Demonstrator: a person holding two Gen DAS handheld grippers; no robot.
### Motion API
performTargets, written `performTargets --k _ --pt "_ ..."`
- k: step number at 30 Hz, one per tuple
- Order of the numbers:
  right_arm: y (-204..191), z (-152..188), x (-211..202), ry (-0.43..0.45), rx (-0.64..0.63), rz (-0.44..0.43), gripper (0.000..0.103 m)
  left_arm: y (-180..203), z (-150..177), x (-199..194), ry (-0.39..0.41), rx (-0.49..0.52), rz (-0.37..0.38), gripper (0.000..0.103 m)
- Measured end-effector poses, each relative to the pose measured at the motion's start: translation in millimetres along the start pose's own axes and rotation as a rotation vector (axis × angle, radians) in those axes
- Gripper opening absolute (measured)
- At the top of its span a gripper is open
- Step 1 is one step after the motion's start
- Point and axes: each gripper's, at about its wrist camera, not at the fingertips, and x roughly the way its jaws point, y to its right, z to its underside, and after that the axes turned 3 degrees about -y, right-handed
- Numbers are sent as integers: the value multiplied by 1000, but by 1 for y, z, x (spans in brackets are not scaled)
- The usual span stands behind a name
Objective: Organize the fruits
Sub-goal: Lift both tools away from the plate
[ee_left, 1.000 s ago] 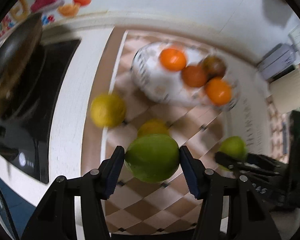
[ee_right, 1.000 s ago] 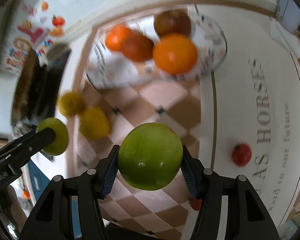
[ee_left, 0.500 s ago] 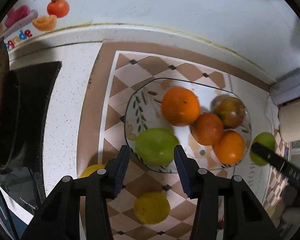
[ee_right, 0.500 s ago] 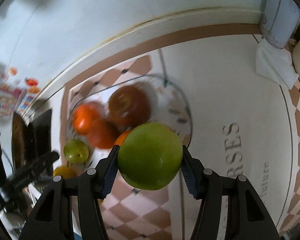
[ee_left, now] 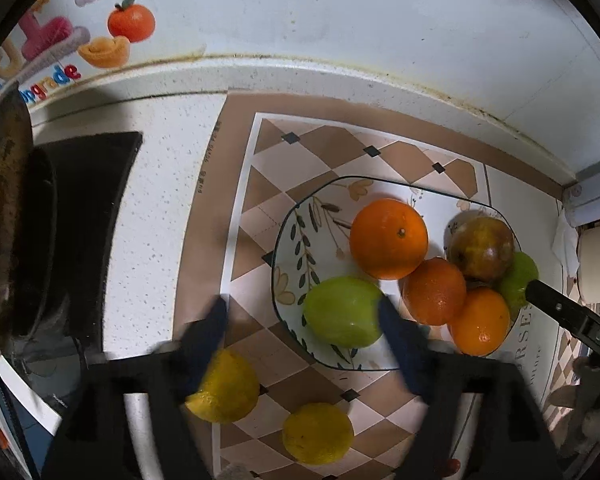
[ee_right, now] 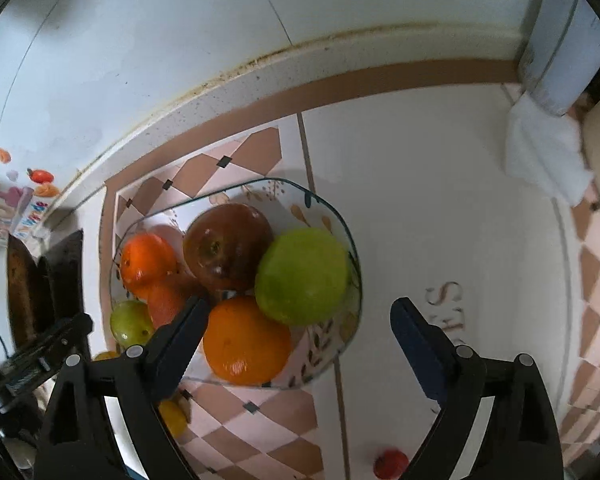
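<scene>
A patterned glass plate (ee_left: 296,232) (ee_right: 340,344) on the checked mat holds several oranges, a brown-red apple (ee_left: 480,248) (ee_right: 228,252) and two green fruits. My left gripper (ee_left: 302,340) is open; the green fruit (ee_left: 342,312) it let go of lies on the plate's near edge between the jaws. My right gripper (ee_right: 296,328) is open; its green fruit (ee_right: 302,276) rests on the plate's right side against the apple and an orange (ee_right: 246,342). Two yellow lemons (ee_left: 224,386) (ee_left: 318,432) lie on the mat in front of the plate.
A black stove with a dark pan (ee_left: 12,232) stands at the left. A small red fruit (ee_right: 390,464) lies on the mat at the right. A white cloth (ee_right: 544,156) and a grey container (ee_right: 560,40) sit at the back right, by the wall.
Both grippers carried their green fruits over to the plate, then opened and let them go. Both green fruits now rest on the plate.
</scene>
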Motion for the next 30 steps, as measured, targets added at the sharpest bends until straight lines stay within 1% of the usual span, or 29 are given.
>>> performTargets --k 3,4,6,9,13,19,30 --pt "-9 15 -16 25 -32 58 95 3 7 -9 20 12 -19 92" --pt "-12 20 -21 34 -40 70 95 4 10 -11 23 17 -23 95" --pt "-18 33 -31 56 -59 105 95 6 17 -18 32 26 -27 95" --pt "-24 50 -43 78 -76 125 95 10 30 -31 53 38 -31 95" --pt "-31 71 -63 122 -101 154 95 17 50 -53 113 66 -65 95" --pt "-39 103 -99 192 -134 161 95 22 79 -86 197 75 -81 95" --pt "-45 163 -165 299 -171 126 95 31 135 -149 321 99 -67 95"
